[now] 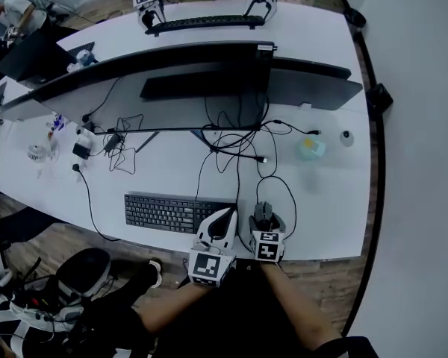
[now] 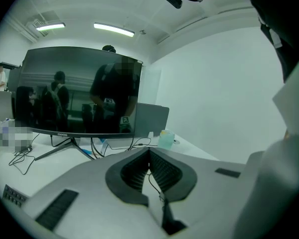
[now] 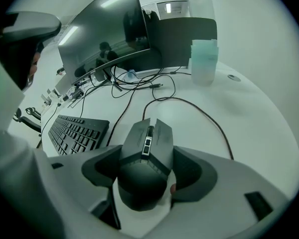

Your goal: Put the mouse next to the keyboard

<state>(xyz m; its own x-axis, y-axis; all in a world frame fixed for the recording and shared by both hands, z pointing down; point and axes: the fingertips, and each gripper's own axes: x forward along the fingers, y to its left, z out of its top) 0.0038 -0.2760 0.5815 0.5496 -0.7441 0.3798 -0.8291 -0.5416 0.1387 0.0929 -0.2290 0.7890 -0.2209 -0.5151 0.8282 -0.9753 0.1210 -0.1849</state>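
A dark angular mouse lies on the white table near its front edge, its cable trailing back toward the monitor. My right gripper is shut on the mouse, one pad on each side. In the head view the mouse sits a short gap to the right of the black keyboard. Between the two is my left gripper, shut and empty, its tips meeting and pointing up toward the monitor. The keyboard also shows left of the mouse.
A wide dark monitor stands behind a tangle of black cables. A pale teal cup stands at the back right, with small gadgets at the left. On the far desk lies another keyboard.
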